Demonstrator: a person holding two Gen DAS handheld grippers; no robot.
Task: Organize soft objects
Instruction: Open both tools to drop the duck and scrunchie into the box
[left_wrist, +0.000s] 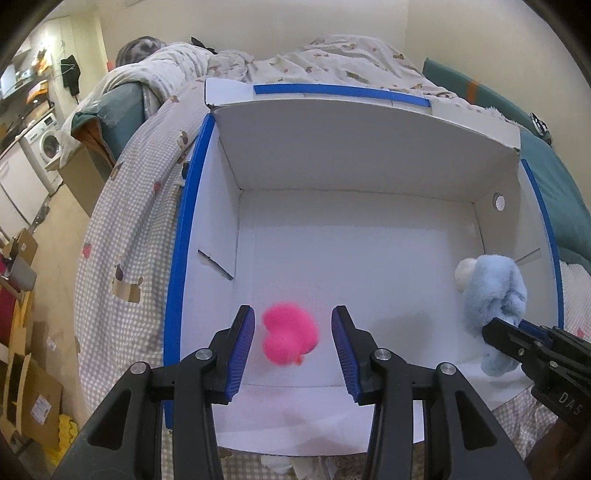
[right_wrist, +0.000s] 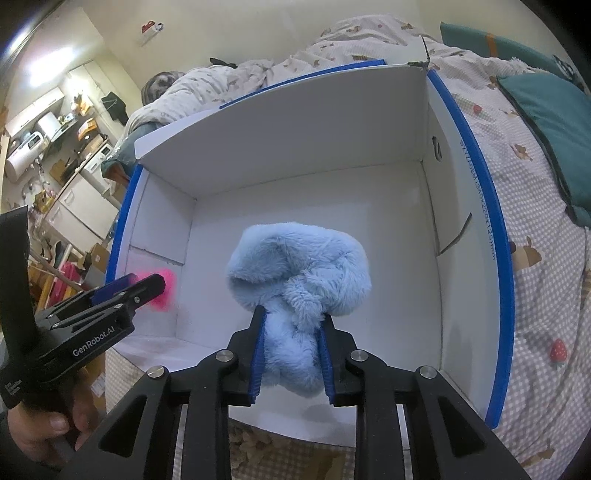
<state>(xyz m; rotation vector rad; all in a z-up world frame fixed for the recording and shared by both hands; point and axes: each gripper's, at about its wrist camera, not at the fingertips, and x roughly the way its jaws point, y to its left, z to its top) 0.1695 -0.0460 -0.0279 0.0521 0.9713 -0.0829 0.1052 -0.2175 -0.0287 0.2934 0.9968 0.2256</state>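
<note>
Right gripper (right_wrist: 291, 354) pinching a fluffy light-blue plush toy (right_wrist: 301, 280) above the white blue-edged cardboard box (right_wrist: 295, 122).
Left gripper (left_wrist: 293, 347), marked "GenRobot.AI", gapes wide with a blurred fuzzy pink plush toy (left_wrist: 290, 334) between its fingers, untouched, over the box's near-left floor.

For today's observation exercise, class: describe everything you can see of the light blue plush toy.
The light blue plush toy is fluffy, long-piled fabric with a cream rounded part showing in the left wrist view. It looks limp and folded over on itself. The right tool grips its lower part between blue pads, holding it above the white cardboard box, near the box's right wall. Whether it touches the box floor cannot be told.
</note>
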